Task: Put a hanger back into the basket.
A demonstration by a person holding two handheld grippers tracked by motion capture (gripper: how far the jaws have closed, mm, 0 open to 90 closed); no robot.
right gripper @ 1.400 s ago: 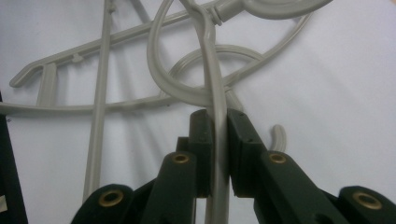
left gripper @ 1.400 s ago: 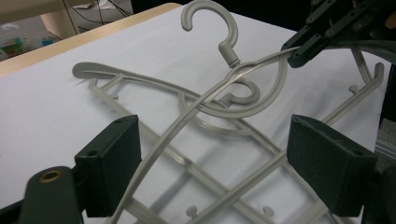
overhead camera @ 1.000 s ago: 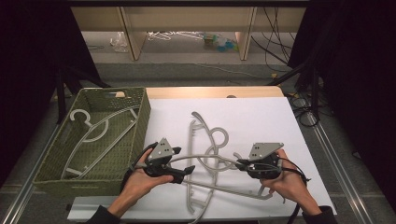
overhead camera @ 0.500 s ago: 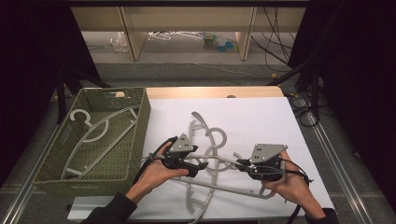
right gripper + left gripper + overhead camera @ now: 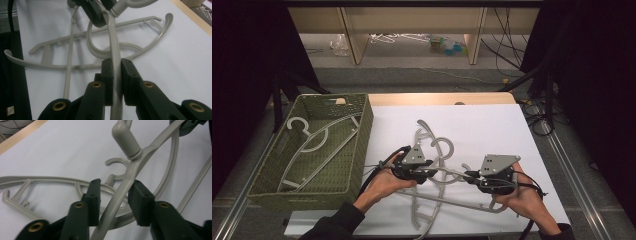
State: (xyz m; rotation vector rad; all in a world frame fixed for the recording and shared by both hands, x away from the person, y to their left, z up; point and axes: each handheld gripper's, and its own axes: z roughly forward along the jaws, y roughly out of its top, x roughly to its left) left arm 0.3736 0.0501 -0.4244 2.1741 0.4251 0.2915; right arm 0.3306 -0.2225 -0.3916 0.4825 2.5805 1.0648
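Grey plastic hangers lie tangled on the white sheet (image 5: 492,130). One hanger (image 5: 453,173) is raised between my two grippers. My right gripper (image 5: 470,176) (image 5: 116,61) is shut on its arm (image 5: 115,50), pads pressed on both sides. My left gripper (image 5: 432,173) (image 5: 116,183) straddles the other arm (image 5: 117,197) just below the hook's neck (image 5: 125,137). Its jaws have just been closing, and a gap still shows beside the left pad (image 5: 93,197). Another hanger (image 5: 50,180) (image 5: 75,66) lies flat underneath.
A green woven basket (image 5: 362,145) stands at the table's left with one hanger (image 5: 319,137) inside. The wooden table edge (image 5: 437,98) runs along the back. Shelving and cables (image 5: 512,45) sit on the floor beyond.
My left gripper has moved right across the sheet to the raised hanger and its jaws have narrowed around the arm. The right gripper has kept still with its grip.
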